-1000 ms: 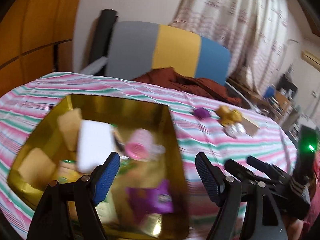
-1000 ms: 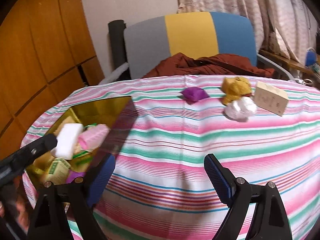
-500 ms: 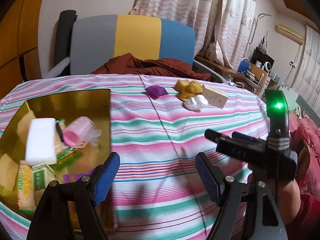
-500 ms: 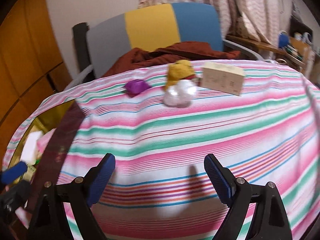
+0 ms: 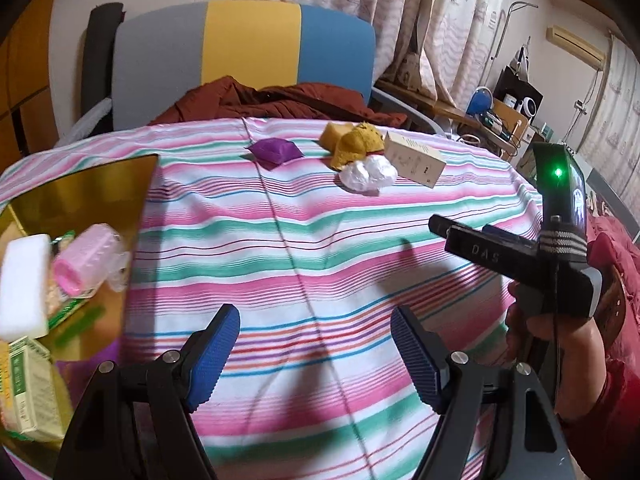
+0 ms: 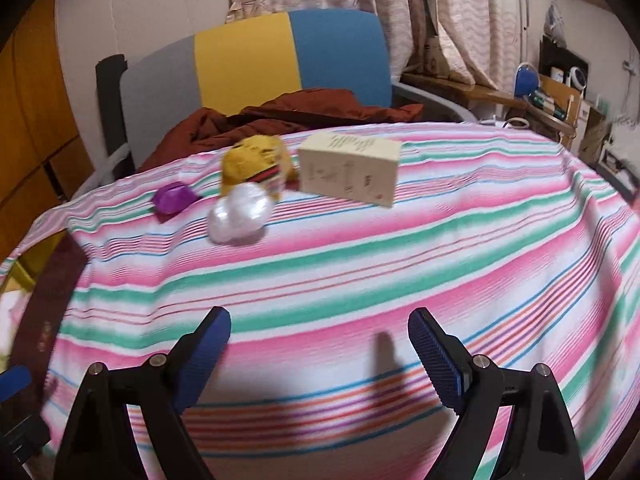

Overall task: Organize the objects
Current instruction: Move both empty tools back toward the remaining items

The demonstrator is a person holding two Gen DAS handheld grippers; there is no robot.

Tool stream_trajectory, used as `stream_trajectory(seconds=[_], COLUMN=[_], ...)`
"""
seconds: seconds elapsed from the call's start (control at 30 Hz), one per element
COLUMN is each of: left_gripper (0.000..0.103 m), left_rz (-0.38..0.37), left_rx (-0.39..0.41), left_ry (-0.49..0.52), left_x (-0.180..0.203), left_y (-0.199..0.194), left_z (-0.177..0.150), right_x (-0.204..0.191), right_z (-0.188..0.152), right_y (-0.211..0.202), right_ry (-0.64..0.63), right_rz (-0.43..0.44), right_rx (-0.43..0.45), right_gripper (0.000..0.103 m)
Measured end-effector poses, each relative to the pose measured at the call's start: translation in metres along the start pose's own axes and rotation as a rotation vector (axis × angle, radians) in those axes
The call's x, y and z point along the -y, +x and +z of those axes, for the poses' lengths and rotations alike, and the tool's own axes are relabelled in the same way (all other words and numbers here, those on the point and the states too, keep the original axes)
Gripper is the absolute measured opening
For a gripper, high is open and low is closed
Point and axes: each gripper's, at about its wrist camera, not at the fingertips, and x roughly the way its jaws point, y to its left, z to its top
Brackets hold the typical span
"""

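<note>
While the gold tray [image 5: 92,184] at left already holds several items, four remain on the striped cloth [image 5: 320,248]: purple pouch [image 5: 274,151], yellow plush [image 5: 356,144], white wad [image 5: 368,174], cream box [image 5: 416,158]; left gripper [image 5: 316,344] and right gripper [image 6: 320,348] both gape wide, empty; chair [image 5: 248,48] and curtains [image 5: 400,12] stand behind.

The box [image 5: 416,159] lay on the tablecloth [image 5: 304,248] near the far edge, with the plush toy [image 5: 356,145] just left of it, touching or nearly so, and the crumpled wrapper [image 5: 368,174] in front of that toy. The small pouch [image 5: 274,152] sat further left of the box, apart from the rest. Well left of the box stood the tray [image 5: 80,192] (holding a sponge [image 5: 22,284], a roller [image 5: 82,264] and packets [image 5: 30,392]), and behind the box, past the table edge, stood the chair [image 5: 248,48] with a garment [image 5: 276,100] on it.
</note>
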Motion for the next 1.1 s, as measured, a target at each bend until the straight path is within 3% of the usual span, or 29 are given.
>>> stream_trajectory(seconds=[0.23, 0.63, 1.1], left_gripper=[0.079, 0.079, 0.082], left_rz=[-0.012, -0.025, -0.012], left_rx=[-0.044, -0.056, -0.002], left_ry=[0.008, -0.01, -0.019], left_x=[0.015, 0.034, 0.049], left_y=[0.031, 0.08, 0.125], left_z=[0.016, 0.05, 0.103], right_x=[0.03, 0.043, 0.054], right_z=[0.022, 0.016, 0.011], right_y=[0.017, 0.011, 0.006], right_ry=[0.013, 0.086, 0.143], right_rz=[-0.057, -0.127, -0.183], right_rx=[0.015, 0.103, 0.138], right_gripper=[0.091, 0.091, 0.091])
